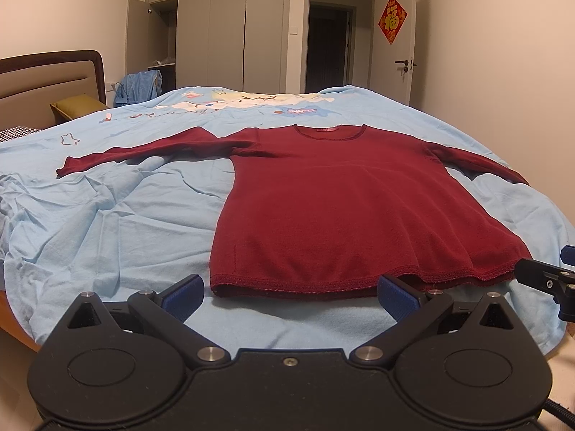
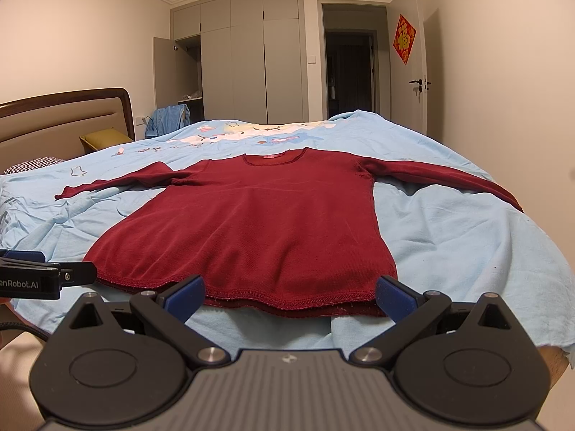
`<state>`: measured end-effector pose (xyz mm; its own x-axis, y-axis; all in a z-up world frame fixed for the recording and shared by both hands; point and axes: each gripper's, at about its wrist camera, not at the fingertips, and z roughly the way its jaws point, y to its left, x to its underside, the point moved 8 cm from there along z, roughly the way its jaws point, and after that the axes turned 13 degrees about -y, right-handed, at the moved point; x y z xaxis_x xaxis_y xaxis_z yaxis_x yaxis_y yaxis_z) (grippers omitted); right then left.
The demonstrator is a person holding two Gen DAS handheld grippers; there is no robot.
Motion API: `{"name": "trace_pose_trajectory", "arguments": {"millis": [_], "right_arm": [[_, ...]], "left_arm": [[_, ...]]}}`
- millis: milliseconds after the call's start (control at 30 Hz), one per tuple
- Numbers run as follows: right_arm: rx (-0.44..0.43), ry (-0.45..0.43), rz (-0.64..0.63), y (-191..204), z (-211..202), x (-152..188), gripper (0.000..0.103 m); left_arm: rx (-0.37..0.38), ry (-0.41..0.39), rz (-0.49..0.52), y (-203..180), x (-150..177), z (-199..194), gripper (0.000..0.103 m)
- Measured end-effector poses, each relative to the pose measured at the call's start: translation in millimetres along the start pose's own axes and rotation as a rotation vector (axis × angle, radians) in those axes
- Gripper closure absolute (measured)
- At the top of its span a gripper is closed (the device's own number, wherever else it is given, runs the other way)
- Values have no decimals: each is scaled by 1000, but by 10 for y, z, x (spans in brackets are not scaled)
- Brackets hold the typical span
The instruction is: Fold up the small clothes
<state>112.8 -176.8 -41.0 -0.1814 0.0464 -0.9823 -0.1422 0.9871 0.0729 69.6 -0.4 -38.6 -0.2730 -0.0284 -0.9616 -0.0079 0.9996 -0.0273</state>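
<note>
A dark red long-sleeved top (image 1: 334, 208) lies flat on the light blue bedsheet (image 1: 118, 222), neck away from me, both sleeves spread out sideways. The same top (image 2: 251, 230) fills the middle of the right wrist view. My left gripper (image 1: 291, 292) is open just short of the hem, at its left half, with nothing between its blue pads (image 1: 183, 292). My right gripper (image 2: 289, 294) is open too, before the hem's right half, holding nothing. Each gripper shows at the edge of the other's view: the right gripper (image 1: 553, 278) and the left gripper (image 2: 43, 269).
The bed's near edge runs just under both grippers. A padded headboard (image 1: 46, 79) and an olive pillow (image 1: 77, 106) are at the left. Beyond the bed stand a wardrobe (image 1: 230, 32) with one door open, blue clothes (image 1: 138, 88) on a chair, and an open doorway (image 1: 330, 39).
</note>
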Motion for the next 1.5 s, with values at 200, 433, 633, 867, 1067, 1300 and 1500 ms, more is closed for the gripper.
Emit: {"name": "trace_pose_trajectory", "arguments": {"millis": [200, 433, 633, 867, 1067, 1300, 1500], "right_arm": [[-1, 0, 0, 0, -2, -1, 0], [0, -1, 0, 1, -6, -2, 0], [0, -1, 0, 1, -7, -2, 0], [0, -1, 0, 0, -5, -1, 0], [1, -1, 0, 0, -5, 1, 0], [0, 0, 0, 0, -3, 3, 0], [3, 25, -1, -9, 9, 18, 0]], "left_arm": [[0, 0, 0, 0, 0, 1, 1], [-1, 0, 0, 1, -1, 1, 1], [0, 0, 0, 1, -1, 2, 1], [0, 0, 0, 0, -1, 2, 1], [-1, 1, 0, 0, -1, 1, 1], [-1, 1, 0, 1, 0, 1, 1], [3, 12, -4, 13, 26, -11, 1]]}}
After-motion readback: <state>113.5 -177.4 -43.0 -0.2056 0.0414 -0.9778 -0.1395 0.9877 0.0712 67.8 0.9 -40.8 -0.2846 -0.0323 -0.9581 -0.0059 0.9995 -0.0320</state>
